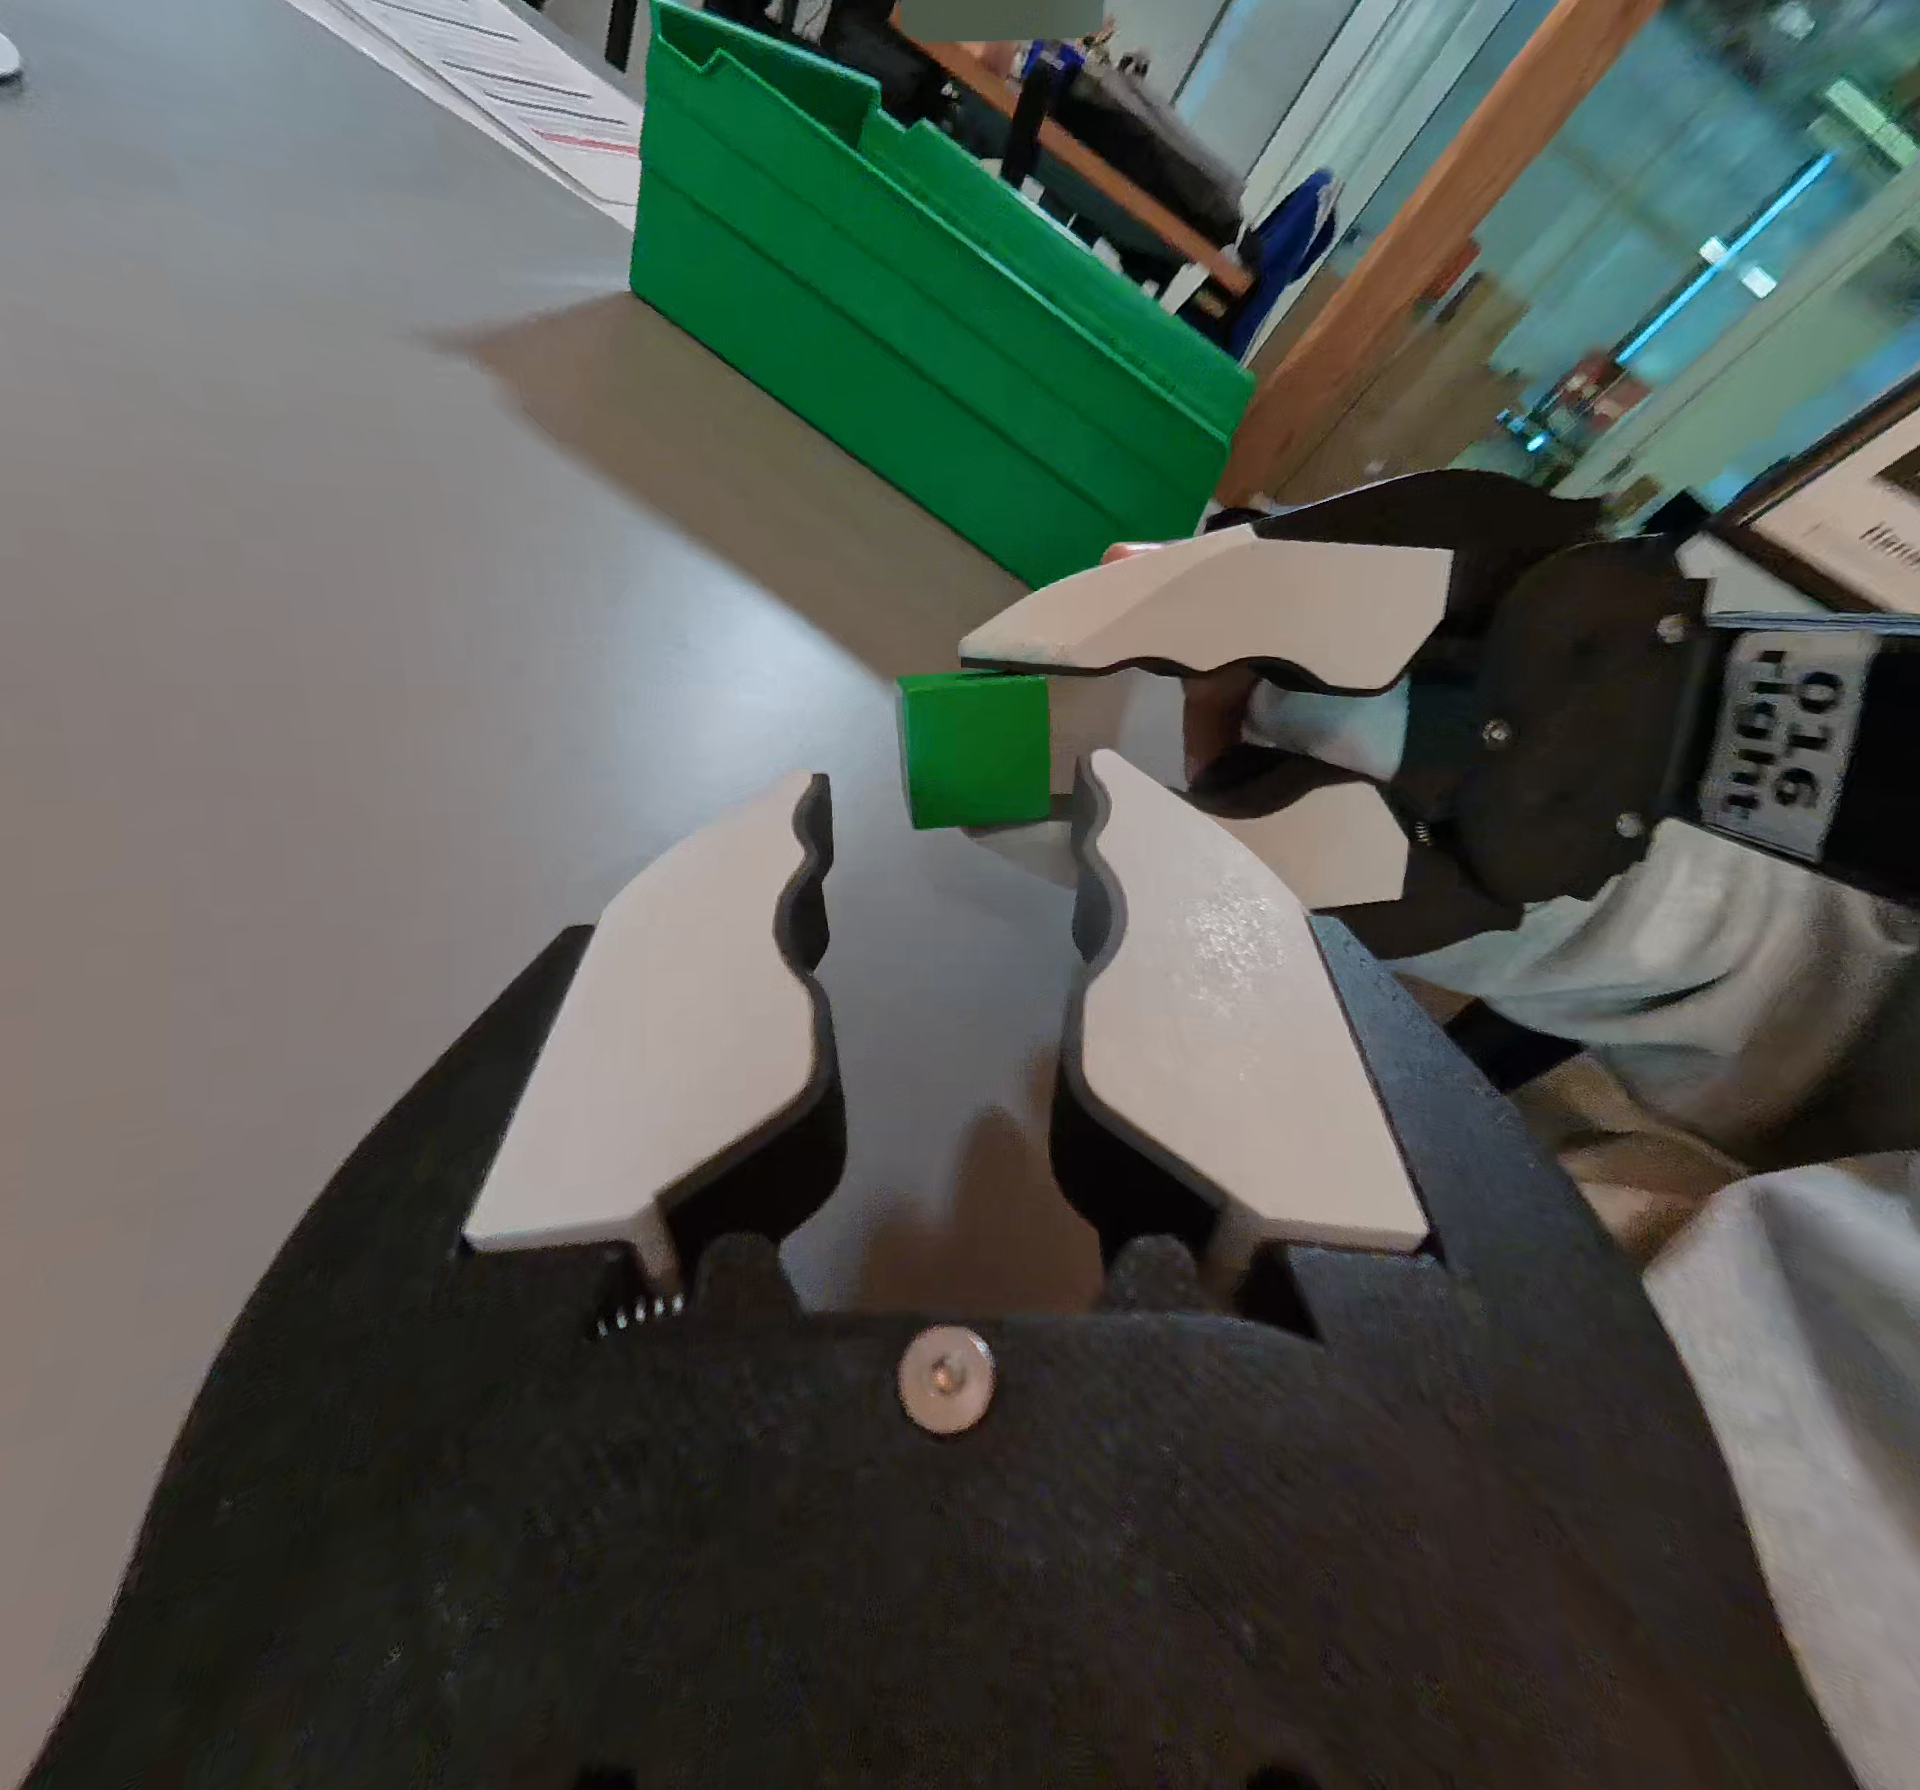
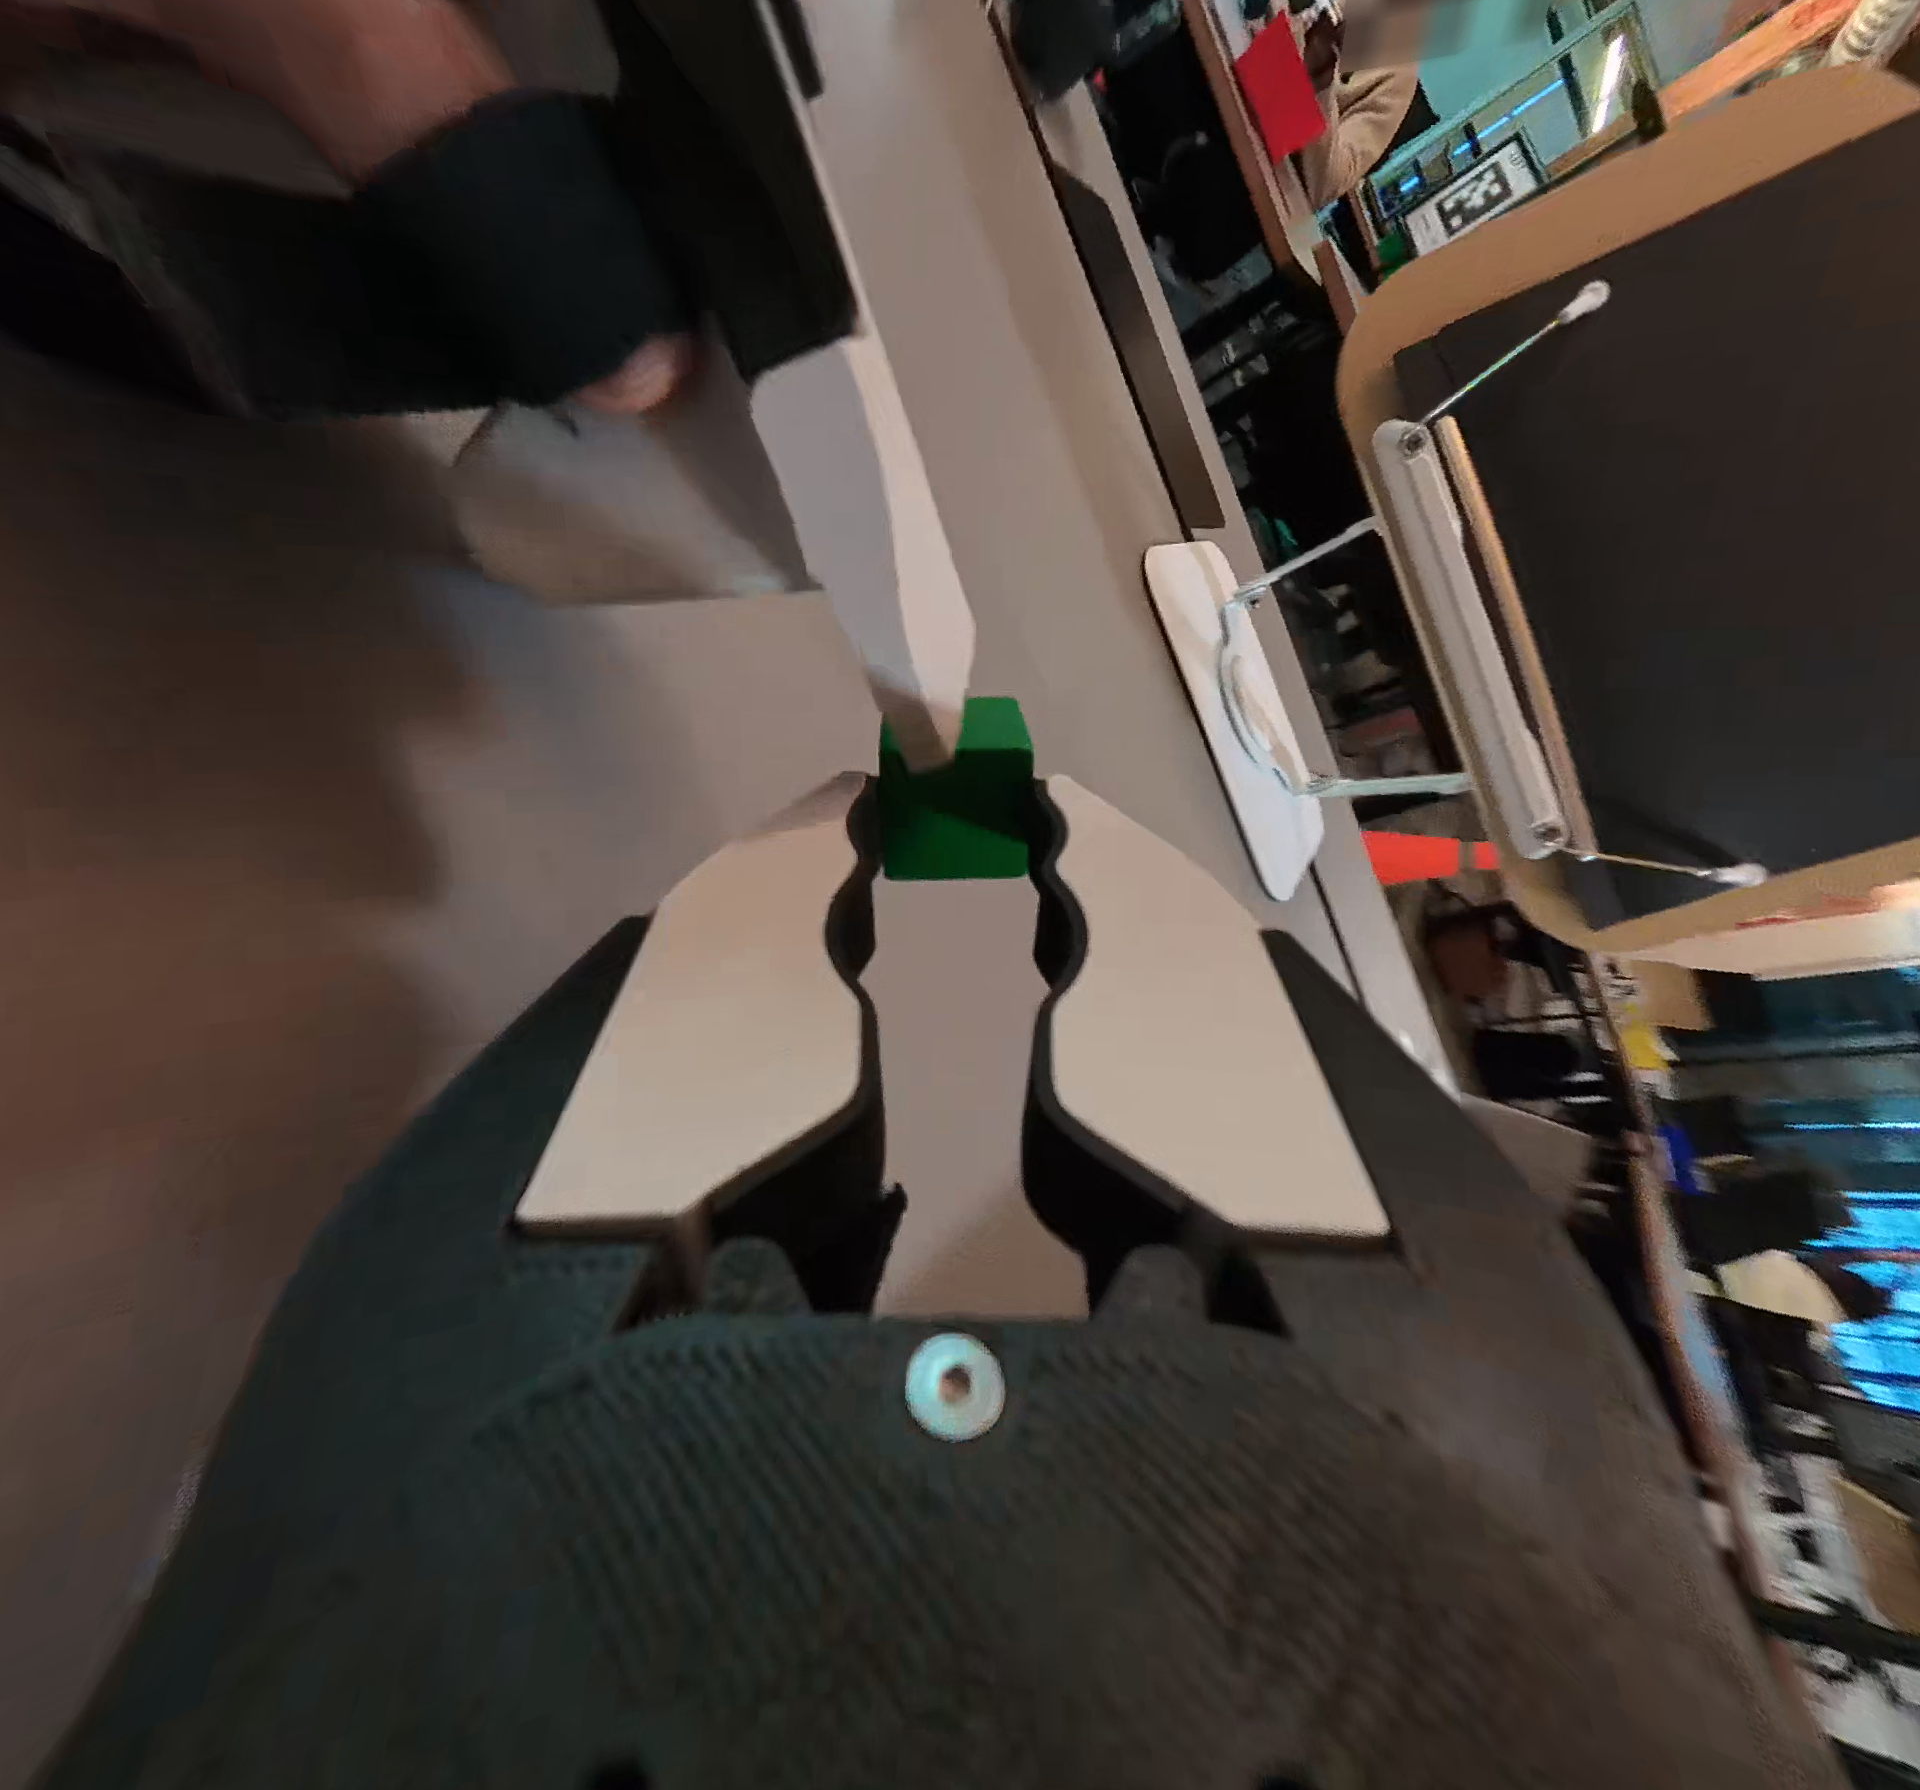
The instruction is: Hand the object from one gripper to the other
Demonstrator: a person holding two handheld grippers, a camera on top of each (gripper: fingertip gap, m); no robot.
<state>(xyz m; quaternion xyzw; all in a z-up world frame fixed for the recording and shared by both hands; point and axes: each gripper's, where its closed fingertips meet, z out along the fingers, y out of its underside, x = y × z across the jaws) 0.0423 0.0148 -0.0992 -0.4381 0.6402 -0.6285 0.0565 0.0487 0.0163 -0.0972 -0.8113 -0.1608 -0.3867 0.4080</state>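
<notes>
A small green cube [image 1: 977, 753] is held above the grey table [image 1: 312, 597] by my right gripper [image 1: 971, 741], which comes in from the right with one finger above the cube and one below it. In the right wrist view the cube [image 2: 961, 831] sits pinched between the right gripper's [image 2: 956, 786] tips. My left gripper [image 1: 954, 776] is open, its tips just short of the cube and to either side of it. In the right wrist view one left finger [image 2: 920, 639] reaches down from the upper left and overlaps the cube's top corner.
A green plastic bin [image 1: 914, 306] stands on the table behind the cube, with printed papers [image 1: 436, 26] beyond it. A white pad with a wire stand [image 2: 1236, 701] and a dark wood-rimmed panel [image 2: 1662, 493] lie to the right. A gloved hand [image 2: 499, 265] holds the left gripper. My two grippers' fingertips are within a few centimetres of each other.
</notes>
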